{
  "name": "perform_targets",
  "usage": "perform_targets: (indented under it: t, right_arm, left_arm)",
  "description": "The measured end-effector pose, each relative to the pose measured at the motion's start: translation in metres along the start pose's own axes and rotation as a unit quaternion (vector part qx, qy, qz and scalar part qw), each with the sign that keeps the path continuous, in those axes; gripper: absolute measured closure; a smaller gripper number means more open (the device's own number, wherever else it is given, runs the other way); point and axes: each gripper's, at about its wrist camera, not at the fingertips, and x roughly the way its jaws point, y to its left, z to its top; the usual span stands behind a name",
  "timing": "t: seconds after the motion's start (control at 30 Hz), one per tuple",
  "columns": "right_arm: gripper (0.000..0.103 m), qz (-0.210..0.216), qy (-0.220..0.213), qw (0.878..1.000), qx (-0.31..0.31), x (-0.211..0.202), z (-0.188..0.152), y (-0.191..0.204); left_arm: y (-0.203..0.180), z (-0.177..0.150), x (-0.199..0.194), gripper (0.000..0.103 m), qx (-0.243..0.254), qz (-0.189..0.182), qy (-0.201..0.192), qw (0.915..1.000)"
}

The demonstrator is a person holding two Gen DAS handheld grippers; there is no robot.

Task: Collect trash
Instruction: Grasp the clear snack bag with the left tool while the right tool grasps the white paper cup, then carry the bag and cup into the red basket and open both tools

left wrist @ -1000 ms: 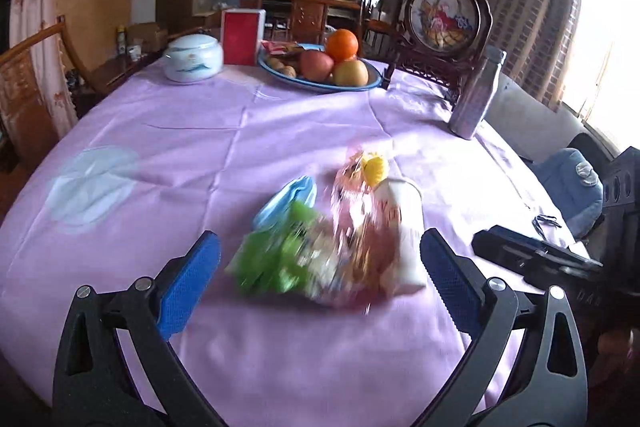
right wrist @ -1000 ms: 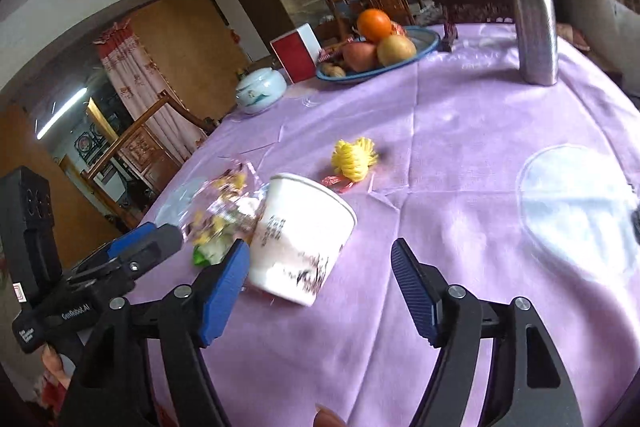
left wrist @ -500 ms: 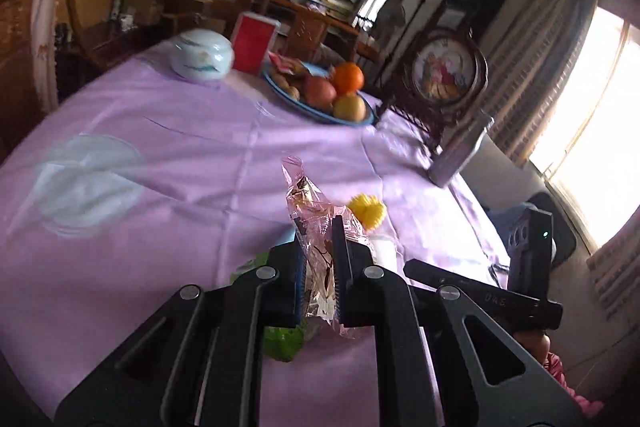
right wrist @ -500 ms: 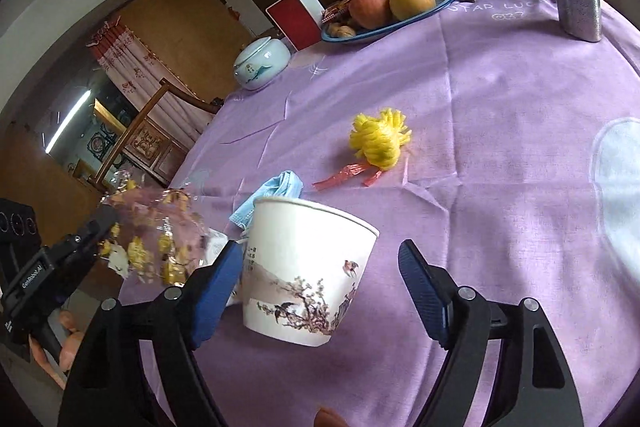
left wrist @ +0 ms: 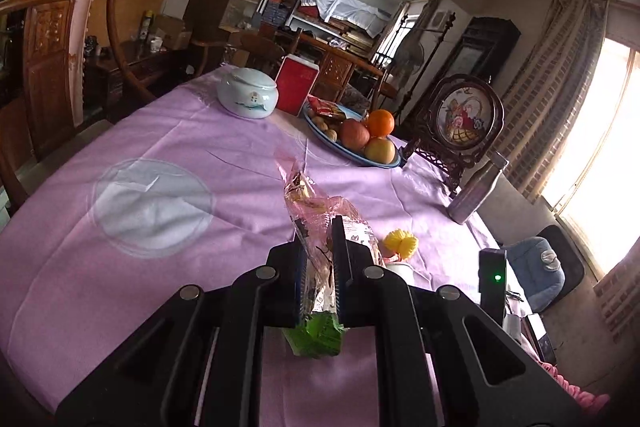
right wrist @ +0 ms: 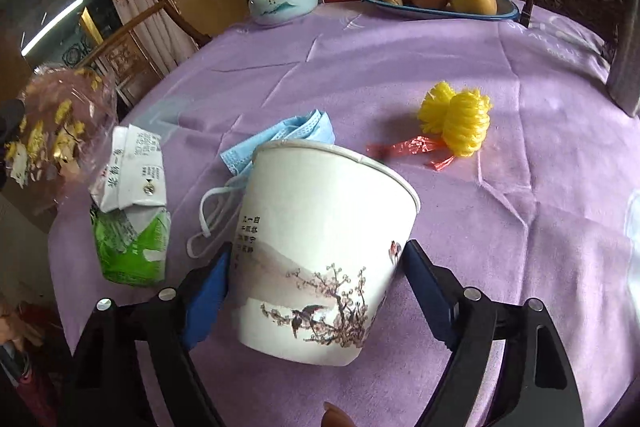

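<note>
Because the task is gathering trash, each gripper has taken on one piece. The left gripper (left wrist: 320,267) is clenched on a clear snack wrapper (left wrist: 316,227), holding it clear of the counter (left wrist: 224,155) and above the green packet (right wrist: 130,239) lying there. The right gripper (right wrist: 316,291) straddles the paper cup (right wrist: 320,255), tilted mouth-away; its left pad touches the wall, while the right pad sits at the cup's edge, so a firm grip cannot be confirmed. A blue mask (right wrist: 288,139) lies just behind the cup, and a yellow net (right wrist: 456,119) with a red scrap sits further off, both uncollected. Compared with a second ago, the left jaws have gone from wide apart around the heap to pinched on the wrapper, and the cup now fills the right gripper's gap.
</note>
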Motion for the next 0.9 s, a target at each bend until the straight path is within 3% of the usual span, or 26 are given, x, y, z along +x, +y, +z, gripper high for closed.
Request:
perform_targets:
  t: [0.2,0.37,0.63,0.77,0.9]
  right_arm:
    - [0.023,0.016,-0.079,0.996,0.031,-0.032,0.005,-0.024]
    - [0.023,-0.001,-0.121,0.991,0.047,-0.041,0.014,-0.048]
    - [0.023,0.04,-0.07,0.993,0.088,-0.021,0.015,-0.072]
    - [0.023,0.038,-0.091,0.993,0.066,-0.035,0.009,-0.059]
    - [0.023,0.048,-0.112,0.992,0.041,-0.054,0.001,-0.045]
  left_arm:
    - [0.014,0.016,0.025,0.09,-0.015,-0.015,0.009,0.9997]
    - [0.014,0.027,0.039,0.09,-0.026,-0.021,0.022,0.9992]
    - [0.018,0.017,0.038,0.09,-0.055,-0.004,0.023,0.9982]
    - [0.016,-0.002,0.019,0.09,-0.052,0.007,0.013,0.9985]
    - [0.006,-0.026,-0.023,0.09,-0.055,0.023,-0.005,0.9982]
